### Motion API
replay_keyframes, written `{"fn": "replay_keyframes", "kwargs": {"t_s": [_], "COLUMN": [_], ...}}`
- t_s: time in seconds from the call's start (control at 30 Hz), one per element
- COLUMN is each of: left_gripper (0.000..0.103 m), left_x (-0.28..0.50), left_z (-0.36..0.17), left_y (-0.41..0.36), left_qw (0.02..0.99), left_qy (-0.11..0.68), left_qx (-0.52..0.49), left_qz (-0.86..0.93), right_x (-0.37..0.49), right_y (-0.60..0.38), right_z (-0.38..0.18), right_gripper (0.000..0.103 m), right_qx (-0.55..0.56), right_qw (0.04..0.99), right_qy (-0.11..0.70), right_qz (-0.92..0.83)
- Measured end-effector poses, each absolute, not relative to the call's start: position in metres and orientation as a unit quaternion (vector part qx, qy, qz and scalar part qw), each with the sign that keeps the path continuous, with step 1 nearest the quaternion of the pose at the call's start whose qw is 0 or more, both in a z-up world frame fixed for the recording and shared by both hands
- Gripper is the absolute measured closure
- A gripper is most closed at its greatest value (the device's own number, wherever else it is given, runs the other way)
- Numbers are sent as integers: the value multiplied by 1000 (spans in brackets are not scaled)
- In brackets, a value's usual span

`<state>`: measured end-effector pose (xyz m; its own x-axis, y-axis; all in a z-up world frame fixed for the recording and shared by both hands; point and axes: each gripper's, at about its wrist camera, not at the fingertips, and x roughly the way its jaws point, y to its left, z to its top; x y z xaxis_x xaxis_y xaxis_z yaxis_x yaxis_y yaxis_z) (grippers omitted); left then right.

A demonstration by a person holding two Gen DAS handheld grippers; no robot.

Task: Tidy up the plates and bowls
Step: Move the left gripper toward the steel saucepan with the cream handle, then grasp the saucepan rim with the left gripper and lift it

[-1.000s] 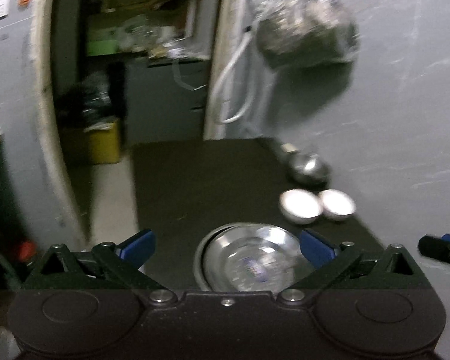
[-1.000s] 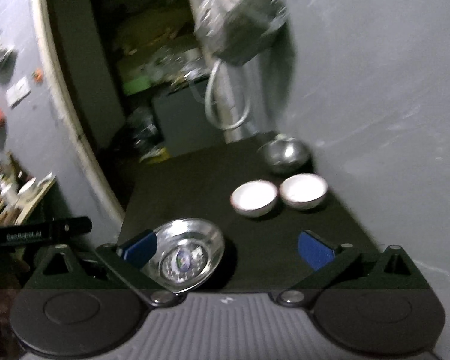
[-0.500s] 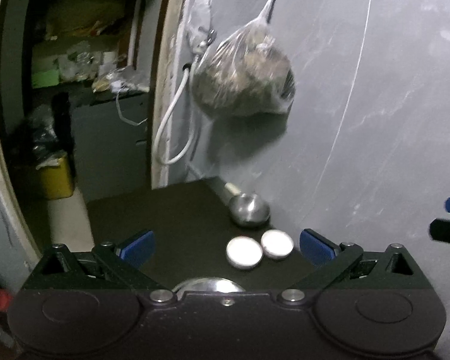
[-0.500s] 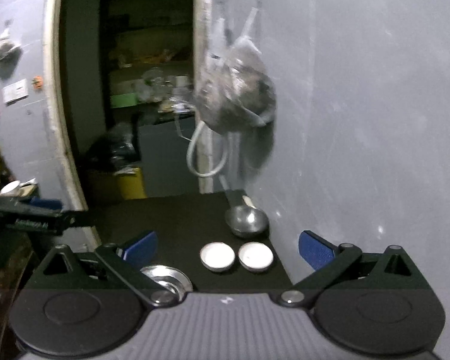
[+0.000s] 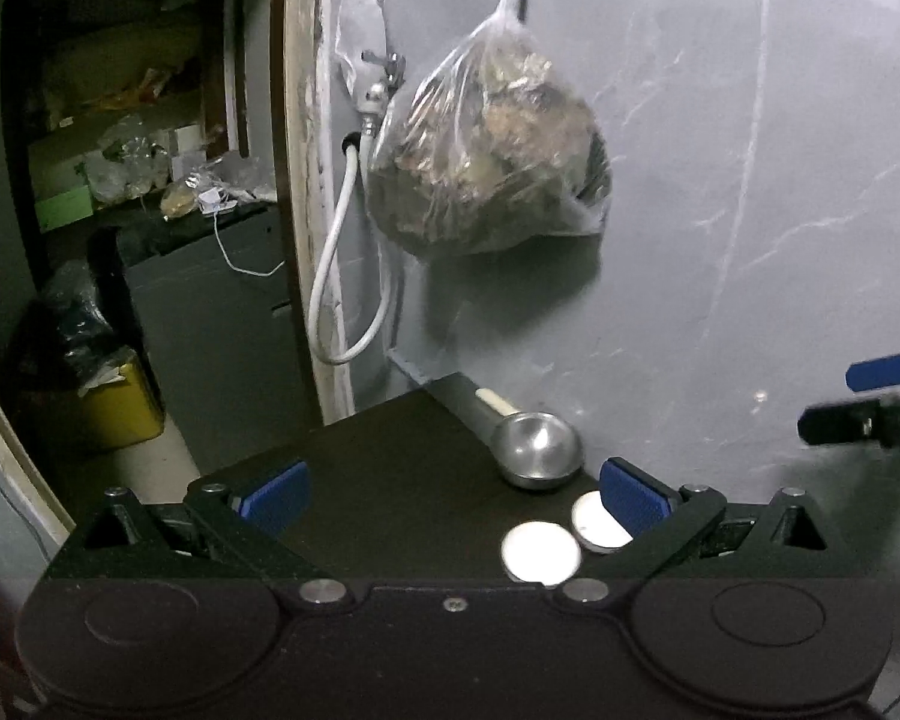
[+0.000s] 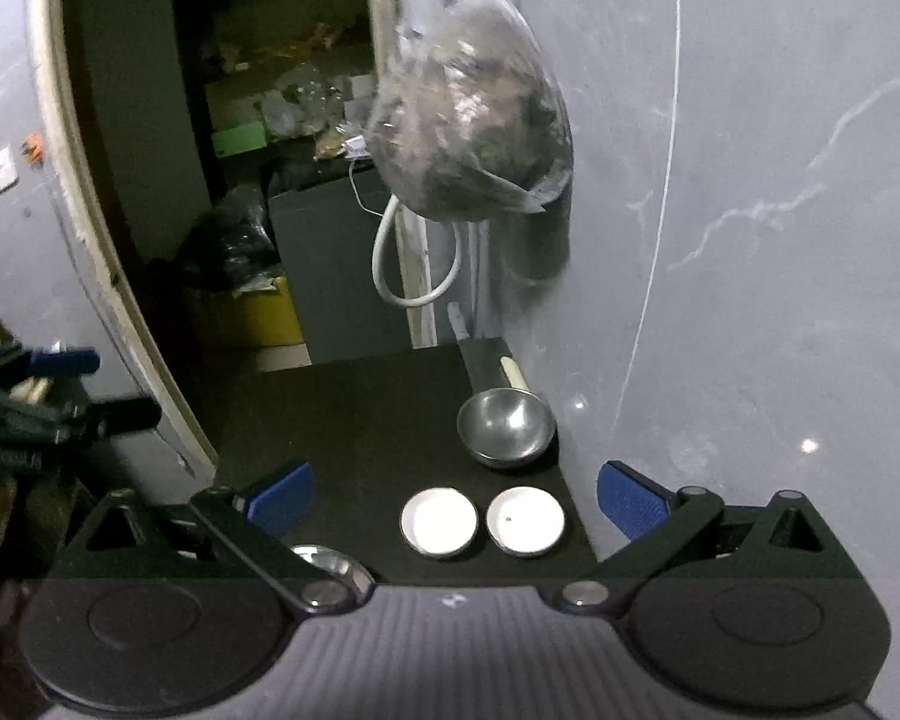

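Observation:
On a dark table [image 6: 354,420] against the grey wall stand a steel bowl [image 6: 506,427] and, nearer, two small white bowls [image 6: 440,521] [image 6: 525,521] side by side. A steel plate [image 6: 330,564] peeks out behind my right gripper's left finger. In the left wrist view the steel bowl [image 5: 537,449] and the white bowls [image 5: 540,552] [image 5: 597,525] lie low and right. My left gripper [image 5: 453,489] and my right gripper [image 6: 455,495] both hang open and empty, well above the table. The right gripper's tip [image 5: 870,396] shows at the right edge of the left wrist view.
A clear plastic bag [image 5: 486,156] full of dark stuff hangs on the wall above the table, beside a tap with a white hose [image 5: 336,276]. A doorway at left opens on a grey cabinet [image 6: 336,276], a yellow bin [image 6: 264,312] and cluttered shelves.
Both grippers rose and drew back from the table. The bowls and the steel plate slid down in both views and shrank; the plate left the left wrist view.

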<state>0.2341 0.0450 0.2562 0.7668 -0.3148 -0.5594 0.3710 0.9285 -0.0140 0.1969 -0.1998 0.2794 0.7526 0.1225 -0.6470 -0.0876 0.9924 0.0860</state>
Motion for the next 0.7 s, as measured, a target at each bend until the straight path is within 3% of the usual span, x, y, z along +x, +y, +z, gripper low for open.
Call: {"fn": "replay_keyframes", "kwargs": {"t_s": [0.23,0.53,0.7], "left_gripper": [1,1,1], "left_x": [329,448,492], "left_z": [215,138,98], "left_y": [31,-20,-55], "left_qw": [918,887,874], "left_qy": [373,444,466], "left_qx": [-7,-7,10], "left_qz": [-134,-125,-137], "right_x": [293,360,377], "right_y": [-231,-228,-226], "right_z": [214,81,36], "right_gripper": [0,0,2], "right_qx": [119,181,204], "right_qw": [909,910,914], "right_qy": [396,372,349], "right_qz": [55,1,-19]}}
